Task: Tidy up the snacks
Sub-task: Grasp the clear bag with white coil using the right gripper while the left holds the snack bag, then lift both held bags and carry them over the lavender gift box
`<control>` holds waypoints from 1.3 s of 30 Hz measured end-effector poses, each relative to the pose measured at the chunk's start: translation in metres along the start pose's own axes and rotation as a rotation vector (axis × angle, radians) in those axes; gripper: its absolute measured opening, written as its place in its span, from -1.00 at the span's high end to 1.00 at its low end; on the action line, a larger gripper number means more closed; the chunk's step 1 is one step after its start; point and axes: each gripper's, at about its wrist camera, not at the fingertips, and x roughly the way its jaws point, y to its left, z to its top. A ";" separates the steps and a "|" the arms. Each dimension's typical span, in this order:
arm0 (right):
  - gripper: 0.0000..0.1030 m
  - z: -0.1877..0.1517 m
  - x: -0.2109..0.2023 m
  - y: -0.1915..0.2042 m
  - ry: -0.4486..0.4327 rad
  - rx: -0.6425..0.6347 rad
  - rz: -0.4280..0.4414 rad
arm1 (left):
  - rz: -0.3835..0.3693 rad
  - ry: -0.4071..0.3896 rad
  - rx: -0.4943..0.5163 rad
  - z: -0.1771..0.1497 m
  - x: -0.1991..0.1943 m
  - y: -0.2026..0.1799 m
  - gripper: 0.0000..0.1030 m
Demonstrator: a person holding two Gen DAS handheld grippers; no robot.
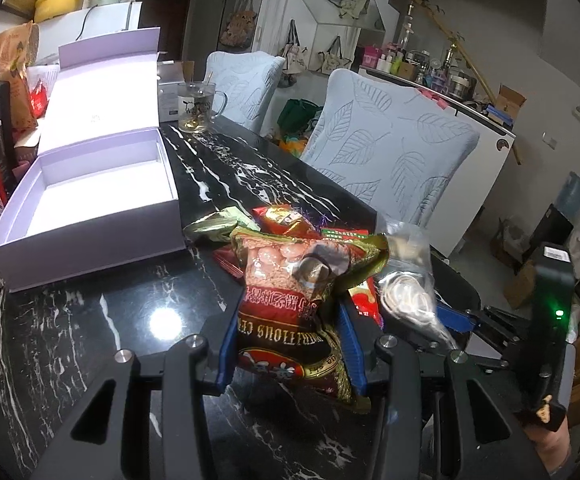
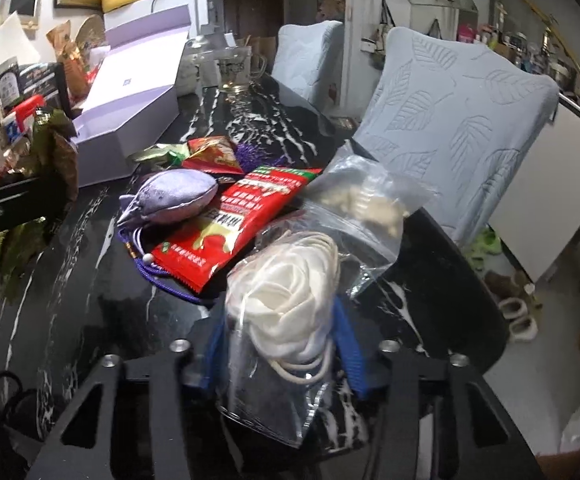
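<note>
Snacks (image 2: 245, 216) heap at twelve o'clock; my left gripper (image 1: 290, 320) clamps the cereal bag (image 1: 298, 292), bound for the box (image 1: 89, 196) at ten; my right gripper (image 2: 281, 332) pinches a clear bag (image 2: 285, 320).

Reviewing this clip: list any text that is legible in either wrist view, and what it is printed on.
"...RITIOUS CE...", upside down and cut off, on the cereal packet held in the left gripper.
Chinese characters on that packet: too distorted to read.
Print on the red sachet: too blurred.
Print on the glass mug: unreadable.
</note>
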 end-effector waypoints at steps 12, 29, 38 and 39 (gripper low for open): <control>0.13 0.004 -0.039 -0.004 -0.089 -0.016 0.078 | -0.005 -0.004 -0.020 0.011 -0.009 0.012 0.16; 0.11 0.089 -0.080 0.047 -0.219 -0.142 0.257 | 0.142 -0.169 0.032 0.071 -0.079 0.035 0.16; 0.11 0.144 -0.080 0.075 -0.282 -0.179 0.347 | 0.195 -0.280 0.052 0.110 -0.099 0.053 0.16; 0.10 0.150 -0.080 0.077 -0.289 -0.181 0.353 | 0.199 -0.292 0.057 0.114 -0.102 0.054 0.16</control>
